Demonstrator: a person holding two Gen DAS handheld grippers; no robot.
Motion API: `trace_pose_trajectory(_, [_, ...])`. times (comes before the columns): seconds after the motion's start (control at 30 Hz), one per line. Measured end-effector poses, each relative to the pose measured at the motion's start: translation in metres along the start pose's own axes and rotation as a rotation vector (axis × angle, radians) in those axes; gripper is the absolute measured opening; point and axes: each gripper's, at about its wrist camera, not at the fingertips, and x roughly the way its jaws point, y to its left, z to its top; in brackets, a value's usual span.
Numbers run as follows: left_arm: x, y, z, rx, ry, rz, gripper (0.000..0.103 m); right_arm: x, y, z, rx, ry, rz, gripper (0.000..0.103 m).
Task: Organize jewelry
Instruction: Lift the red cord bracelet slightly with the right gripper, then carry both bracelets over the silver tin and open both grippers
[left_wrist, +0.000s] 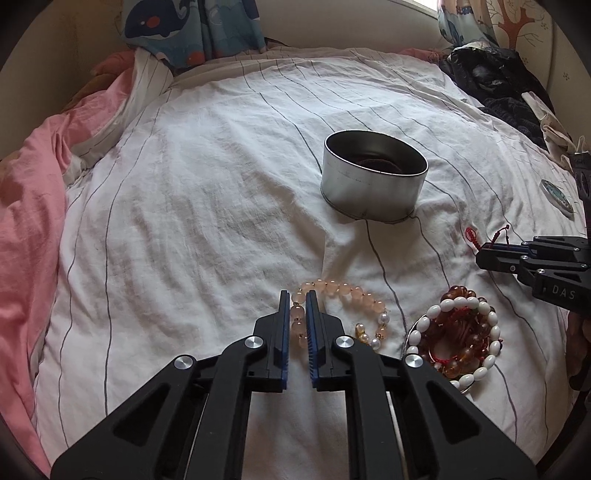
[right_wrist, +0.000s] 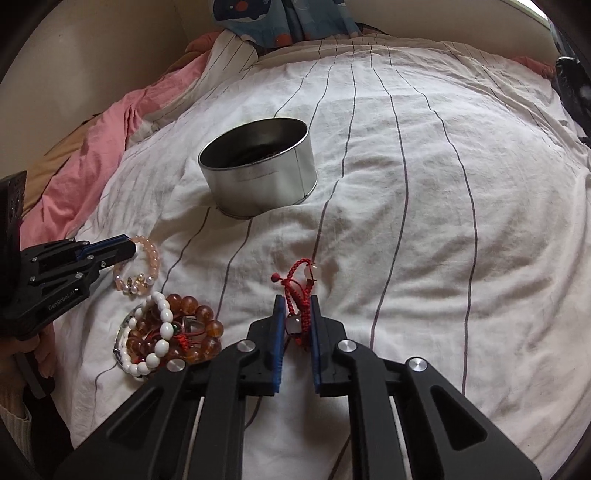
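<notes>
**Both grippers clamped on a bracelet, tin waiting ahead**

My left hand-held gripper (left_wrist: 297, 295) pinches the pink bracelet (left_wrist: 343, 314); my right hand-held gripper (right_wrist: 295, 301) squeezes the red cord (right_wrist: 297, 291). Both lie on the bed (left_wrist: 207, 206), near the open tin (left_wrist: 373, 177), probably their destination. The bead pile (right_wrist: 170, 332) sits between.

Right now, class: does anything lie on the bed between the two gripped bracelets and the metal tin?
Nothing visible does. Only bare striped sheet lies between the pink bead bracelet, the red cord bracelet and the open metal tin.
</notes>
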Motion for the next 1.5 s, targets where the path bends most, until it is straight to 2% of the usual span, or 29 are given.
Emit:
trace_pose_trajectory(0.33, [-0.015, -0.002, 0.006, 0.002, -0.079, -0.022, 0.008, -0.012, -0.002, 0.005, 0.038, -0.058, 0.051, 0.013])
trace_pose_trajectory(0.53, [-0.026, -0.002, 0.017, -0.010, -0.108, -0.085, 0.008, -0.019, -0.001, 0.011, 0.042, -0.097, 0.065, 0.013])
trace_pose_trajectory(0.63, [-0.036, -0.007, 0.027, 0.000, -0.124, -0.091, 0.007, -0.025, -0.002, 0.018, 0.050, -0.129, 0.093, 0.013])
trace_pose_trajectory(0.77, [-0.049, -0.019, 0.052, 0.024, -0.156, -0.102, 0.008, -0.031, -0.001, 0.026, 0.052, -0.146, 0.114, 0.013])
trace_pose_trajectory(0.93, [-0.054, -0.036, 0.094, 0.035, -0.205, -0.154, 0.007, -0.039, -0.003, 0.040, 0.042, -0.160, 0.119, 0.013])
trace_pose_trajectory(1.1, [-0.034, -0.049, 0.127, -0.018, -0.222, -0.269, 0.008, -0.041, -0.006, 0.060, 0.022, -0.181, 0.107, 0.013])
trace_pose_trajectory(1.17, [-0.012, -0.050, 0.133, -0.046, -0.187, -0.266, 0.008, -0.039, -0.008, 0.068, 0.017, -0.185, 0.103, 0.013])
trace_pose_trajectory(1.2, [0.004, -0.050, 0.134, -0.051, -0.146, -0.249, 0.010, -0.036, -0.009, 0.071, 0.015, -0.184, 0.098, 0.013])
trace_pose_trajectory(1.27, [0.033, -0.048, 0.131, -0.047, -0.050, -0.165, 0.026, -0.028, -0.010, 0.079, 0.014, -0.173, 0.099, 0.013])
trace_pose_trajectory(1.3, [0.040, -0.045, 0.127, -0.049, -0.028, -0.135, 0.031, -0.024, -0.010, 0.082, 0.010, -0.168, 0.099, 0.013])
trace_pose_trajectory(1.37, [0.036, -0.036, 0.117, -0.053, -0.037, -0.101, 0.048, -0.015, -0.005, 0.089, -0.005, -0.159, 0.098, 0.013])
trace_pose_trajectory(1.5, [0.017, -0.024, 0.101, -0.017, -0.062, -0.011, 0.057, -0.001, 0.012, 0.104, -0.041, -0.154, 0.110, 0.013])
